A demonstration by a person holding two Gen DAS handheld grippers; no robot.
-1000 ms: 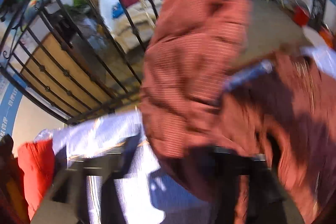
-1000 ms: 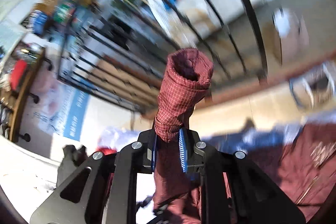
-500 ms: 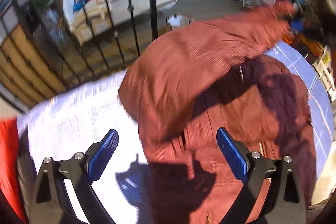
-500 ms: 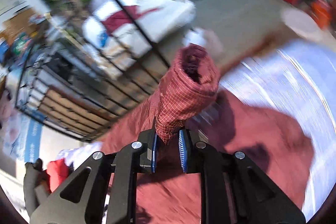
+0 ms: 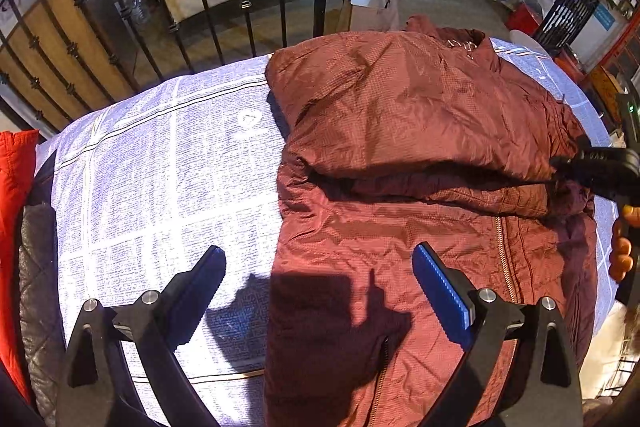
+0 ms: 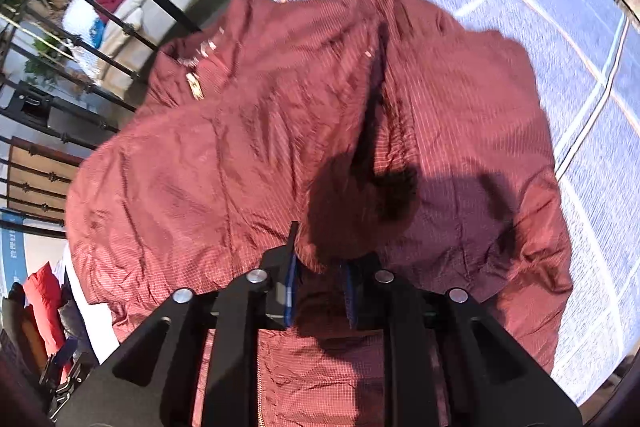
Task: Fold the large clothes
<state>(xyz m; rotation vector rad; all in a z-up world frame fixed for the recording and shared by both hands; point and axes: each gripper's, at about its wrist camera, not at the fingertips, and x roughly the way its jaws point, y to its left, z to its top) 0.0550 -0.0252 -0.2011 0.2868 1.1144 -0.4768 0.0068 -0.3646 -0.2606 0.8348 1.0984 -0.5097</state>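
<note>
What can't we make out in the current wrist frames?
- Sleeve cuff: right wrist view, hidden between the right gripper fingers and the folded jacket.
- Jacket hem: left wrist view, cut off by the bottom edge past the left gripper.
- Collar label: blurred, unreadable.
- Bedspread under the jacket: covered.

Jacket [image 5: 400, 115] slightly glossy crinkled cloth, bedsheet [image 5: 160, 167] matt woven cloth

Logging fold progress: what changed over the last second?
The sleeve came down from the air and now lies folded across the jacket. The left claw let go and is open. The right claw stayed shut on the sleeve's cuff.
</note>
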